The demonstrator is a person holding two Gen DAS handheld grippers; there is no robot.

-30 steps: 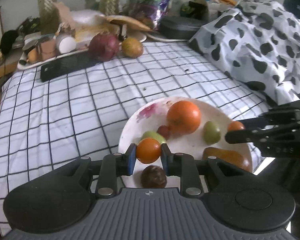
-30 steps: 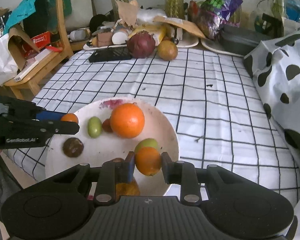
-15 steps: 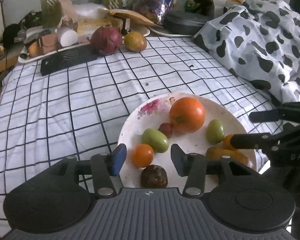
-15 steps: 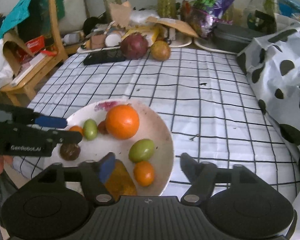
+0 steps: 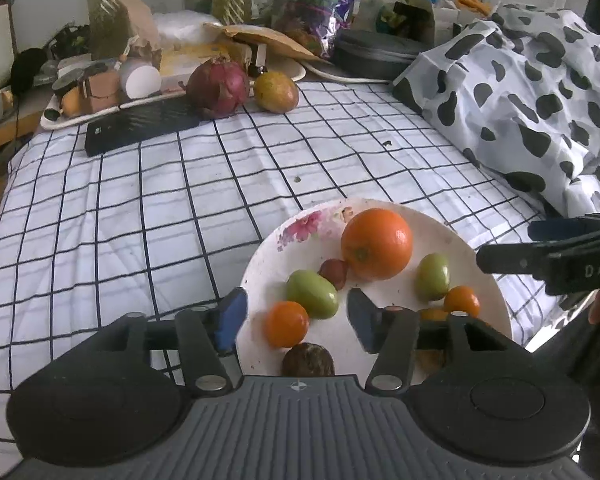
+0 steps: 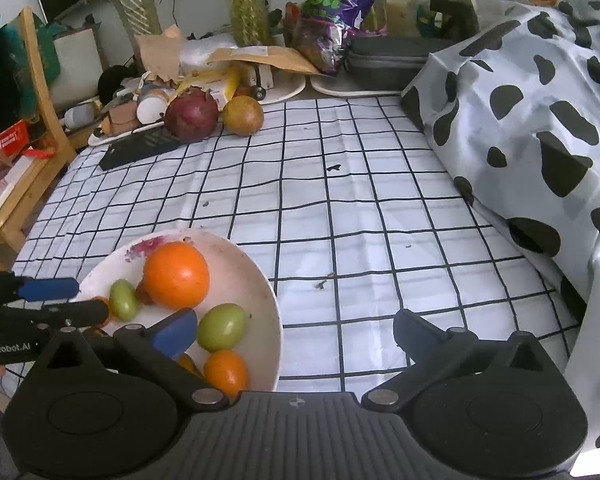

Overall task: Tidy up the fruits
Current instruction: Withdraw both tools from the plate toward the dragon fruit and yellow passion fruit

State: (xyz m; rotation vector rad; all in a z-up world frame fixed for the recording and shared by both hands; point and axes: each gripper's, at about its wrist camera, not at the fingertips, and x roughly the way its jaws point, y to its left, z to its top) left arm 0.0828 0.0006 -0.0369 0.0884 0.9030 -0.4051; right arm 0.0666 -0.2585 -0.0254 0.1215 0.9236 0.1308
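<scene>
White ceramic fills the lower middle of my left wrist view: the plate [image 5: 268, 256], with a pink flower print on its rim, sits on the black-and-white checked cloth [image 5: 140, 208]. On it I see a large orange [image 5: 377, 243], a small reddish fruit [image 5: 335, 273] touching it, two green fruits [image 5: 312, 294] [image 5: 433, 277], a dark brown round fruit [image 5: 308, 360] at the near rim, and two small orange fruits [image 5: 286, 324] [image 5: 461, 301].

My left gripper [image 5: 296, 320] has just been opening; its jaws stand apart on either side of the nearer small orange fruit, and the blue pads are clear of it, so the fruit lies on the plate.

My right gripper [image 6: 294, 330] has also just been opening and now stands very wide. Its left finger [image 6: 174, 332] hangs over the plate beside a green fruit; the right one is over bare cloth. Nothing is between them.

In the upper left of both views a dragon fruit [image 5: 218, 84] and a yellowish round fruit [image 5: 276, 92] lie just beside each other at the far edge of the cloth, next to a black phone [image 5: 140, 128]. A cow-print fabric [image 5: 520, 92] is heaped at the right.
</scene>
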